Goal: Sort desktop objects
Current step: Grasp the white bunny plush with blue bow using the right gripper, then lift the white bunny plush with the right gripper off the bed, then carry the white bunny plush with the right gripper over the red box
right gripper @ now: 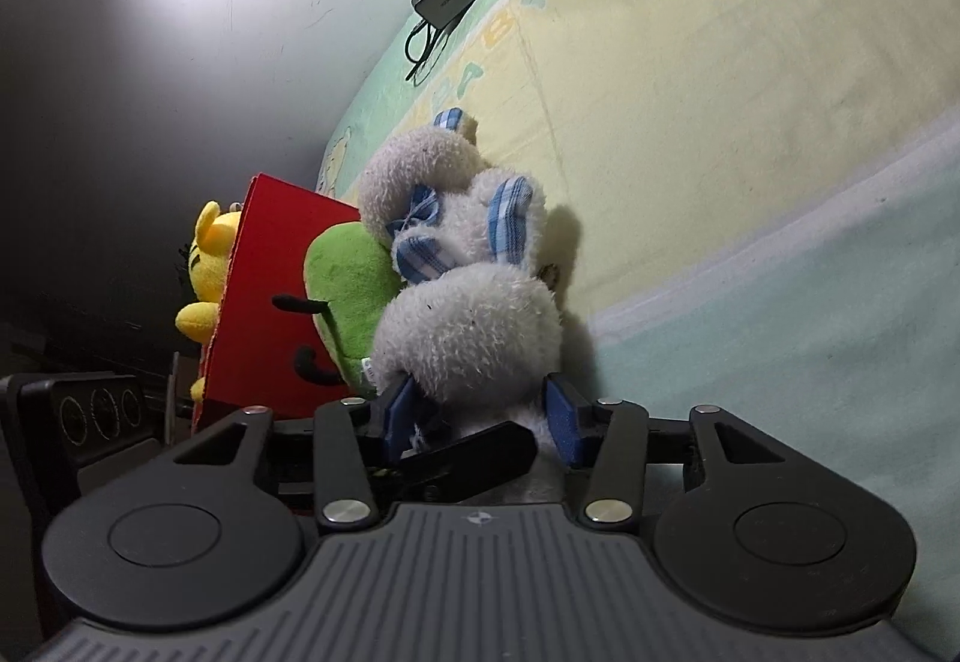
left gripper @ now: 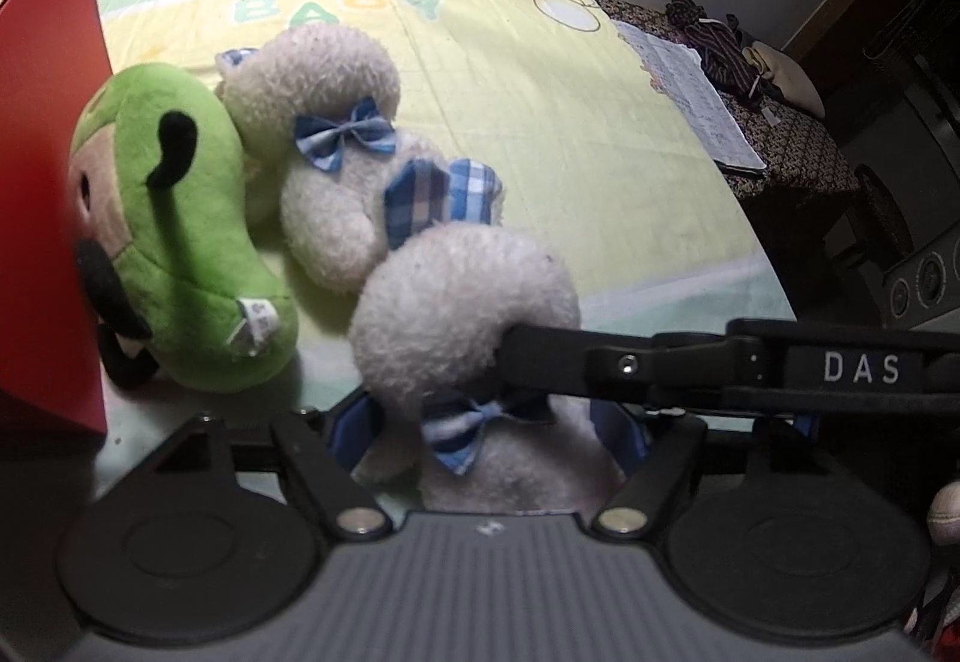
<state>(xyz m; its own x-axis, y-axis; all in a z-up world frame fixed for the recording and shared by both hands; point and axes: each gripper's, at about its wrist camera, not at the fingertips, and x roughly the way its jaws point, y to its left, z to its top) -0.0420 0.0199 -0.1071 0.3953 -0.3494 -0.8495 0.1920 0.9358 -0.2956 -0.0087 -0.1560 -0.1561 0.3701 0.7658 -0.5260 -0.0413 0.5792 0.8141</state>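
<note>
Here, white plush toy [left gripper: 462,296] lying on the surface [left gripper: 570,122] against green plush [left gripper: 180,218] beside red box [left gripper: 42,182]; soft, light, compressible, best pinched at a narrow limb. Both grippers low and level: right gripper [right gripper: 480,416] fingers closed on its fleece; left gripper [left gripper: 486,434] fingers straddling it, grip cannot be confirmed.

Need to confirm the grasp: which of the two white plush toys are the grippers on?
The nearer white plush, at the front edge. Both the left gripper and right gripper straddle it. The farther white plush, leaning on the green plush, is untouched.
</note>
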